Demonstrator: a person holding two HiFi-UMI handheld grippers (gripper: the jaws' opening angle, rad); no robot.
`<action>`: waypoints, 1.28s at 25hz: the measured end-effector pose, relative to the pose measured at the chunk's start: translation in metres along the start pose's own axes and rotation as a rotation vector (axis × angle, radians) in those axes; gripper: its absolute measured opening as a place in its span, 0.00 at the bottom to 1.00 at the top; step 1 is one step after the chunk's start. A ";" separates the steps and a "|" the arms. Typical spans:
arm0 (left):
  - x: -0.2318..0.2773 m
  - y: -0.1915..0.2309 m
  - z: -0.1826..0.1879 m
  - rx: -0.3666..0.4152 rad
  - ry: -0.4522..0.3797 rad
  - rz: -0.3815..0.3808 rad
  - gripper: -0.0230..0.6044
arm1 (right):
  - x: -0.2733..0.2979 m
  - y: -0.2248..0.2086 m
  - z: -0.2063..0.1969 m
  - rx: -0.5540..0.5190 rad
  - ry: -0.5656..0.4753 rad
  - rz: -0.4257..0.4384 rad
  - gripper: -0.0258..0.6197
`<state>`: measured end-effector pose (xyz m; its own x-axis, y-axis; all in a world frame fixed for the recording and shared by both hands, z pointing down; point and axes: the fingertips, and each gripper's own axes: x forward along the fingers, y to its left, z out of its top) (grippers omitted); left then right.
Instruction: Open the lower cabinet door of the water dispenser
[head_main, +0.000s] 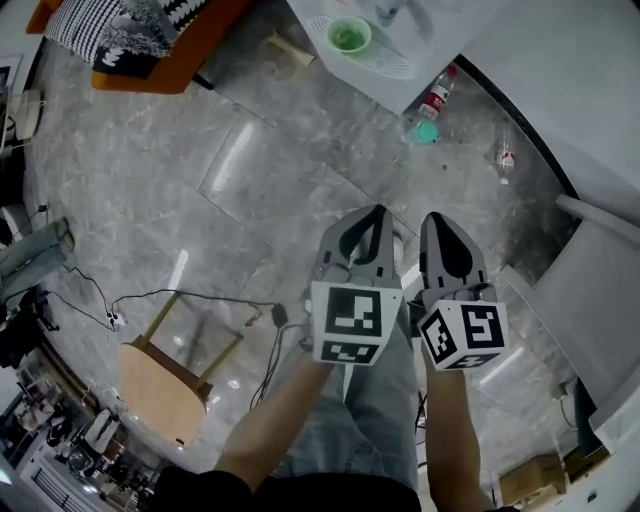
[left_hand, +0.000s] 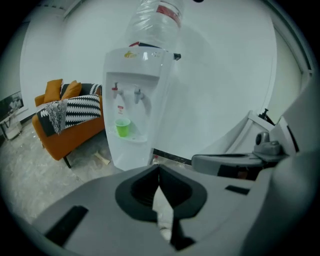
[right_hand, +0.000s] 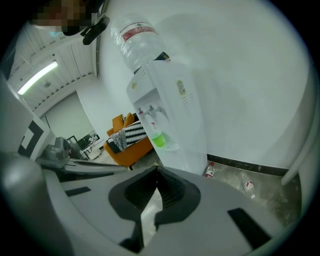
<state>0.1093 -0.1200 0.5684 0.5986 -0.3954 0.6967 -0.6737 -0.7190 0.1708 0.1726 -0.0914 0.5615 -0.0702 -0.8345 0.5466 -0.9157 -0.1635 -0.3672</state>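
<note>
Both tools are empty. The left gripper (left_hand: 159, 169) has its jaws pressed together with nothing between them, and the right gripper (right_hand: 157, 171) is the same. I hold them side by side above the floor (head_main: 250, 150), well apart from the dispenser (left_hand: 134, 100), which stands against the white wall ahead. The door (left_hand: 126, 154) is the plain white panel in its lower part, under the tray where the green cup (left_hand: 122, 127) stands.

From here I cannot see a handle or a groove on the door, and I cannot tell on which side it hinges. So I think the first thing is to come closer and lower, until one gripper view shows the door edges clearly.

Before I reach it, I should spread the jaws of the gripper that will pull, because closed jaws cannot catch an edge. Then I would take the free edge and pull in an arc around the hinge, not straight back, so the dispenser does not tip or slide. I must stay below the tray, so the cup is not knocked. A small bottle (head_main: 436, 95) lies on the floor near the base and could block the swing.
</note>
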 end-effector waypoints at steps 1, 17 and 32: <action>0.008 0.000 -0.006 0.002 0.008 -0.004 0.05 | 0.004 -0.004 -0.006 0.001 0.003 0.002 0.06; 0.071 0.001 -0.056 -0.021 0.065 -0.007 0.05 | 0.065 -0.057 -0.053 -0.029 0.022 0.040 0.06; 0.081 0.018 -0.085 -0.087 0.111 0.032 0.05 | 0.157 -0.096 -0.029 -0.380 0.094 0.161 0.25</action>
<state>0.1088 -0.1162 0.6872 0.5279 -0.3476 0.7749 -0.7294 -0.6529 0.2040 0.2381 -0.1916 0.7047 -0.2442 -0.7788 0.5777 -0.9696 0.1857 -0.1594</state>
